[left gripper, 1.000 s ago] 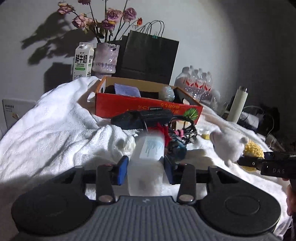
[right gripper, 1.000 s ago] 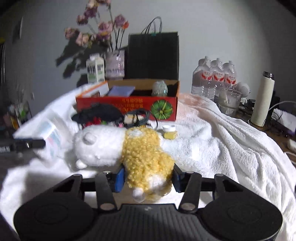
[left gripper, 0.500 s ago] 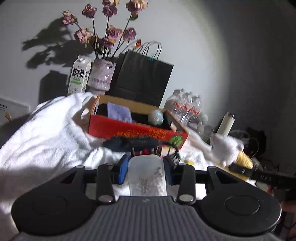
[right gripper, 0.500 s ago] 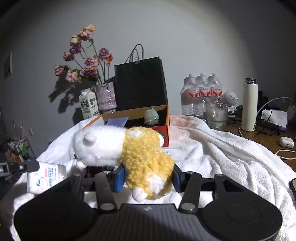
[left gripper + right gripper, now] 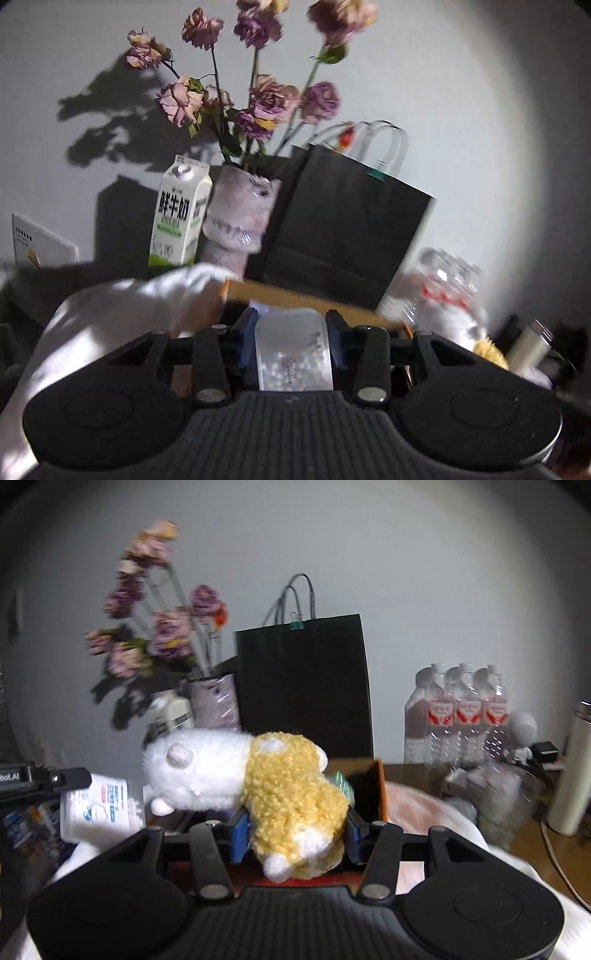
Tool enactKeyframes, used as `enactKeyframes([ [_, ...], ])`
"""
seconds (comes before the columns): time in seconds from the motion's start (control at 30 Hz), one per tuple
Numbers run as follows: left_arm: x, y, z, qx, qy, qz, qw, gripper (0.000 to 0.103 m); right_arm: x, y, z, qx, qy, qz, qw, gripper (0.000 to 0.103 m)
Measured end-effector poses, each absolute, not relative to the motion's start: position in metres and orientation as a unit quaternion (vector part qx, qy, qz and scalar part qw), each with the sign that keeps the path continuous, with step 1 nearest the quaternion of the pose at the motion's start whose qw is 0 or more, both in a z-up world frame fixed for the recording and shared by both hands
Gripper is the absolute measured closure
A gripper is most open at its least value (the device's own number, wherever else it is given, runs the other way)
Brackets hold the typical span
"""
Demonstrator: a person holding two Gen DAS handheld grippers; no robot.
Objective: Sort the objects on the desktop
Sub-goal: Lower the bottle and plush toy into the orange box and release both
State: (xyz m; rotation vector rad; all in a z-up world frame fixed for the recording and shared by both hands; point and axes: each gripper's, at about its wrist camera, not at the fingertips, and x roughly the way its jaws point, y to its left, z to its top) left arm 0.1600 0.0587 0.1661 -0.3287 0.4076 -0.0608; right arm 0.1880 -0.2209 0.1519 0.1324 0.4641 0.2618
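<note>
Up off the white towel [image 5: 110,314] with both loads: left gripper [image 5: 291,339] pinching a white plastic bottle [image 5: 293,350] between its blue pads, right gripper [image 5: 295,830] clamped on the yellow body of a white-and-yellow stuffed toy [image 5: 258,775], both held above the near side of the cardboard box [image 5: 376,786]. Open air over the box's cavity, hemmed at its far edge by a black paper bag [image 5: 303,686], a vase of dried roses [image 5: 240,221] and a milk carton [image 5: 177,214] against the grey wall. Off the box's right edge, packed water bottles [image 5: 465,709] and a pale flask [image 5: 570,775] on the wooden tabletop [image 5: 406,771].
</note>
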Motion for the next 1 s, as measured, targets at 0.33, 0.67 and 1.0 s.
enactKeyframes([
  [0.33,0.3,0.065,0.1,-0.27,0.236,0.058,0.932,0.063,0.34,-0.152,0.092,0.058,0.363,0.074,0.927,0.054],
  [0.67,0.322,0.048,0.086,-0.152,0.399,0.019,0.904,0.031,0.37,-0.119,0.065,-0.074,0.408,0.05,0.909,0.047],
  [1.0,0.285,0.06,0.141,-0.121,0.371,0.026,0.92,0.021,0.328,-0.148,0.127,-0.047,0.371,0.056,0.926,0.036],
])
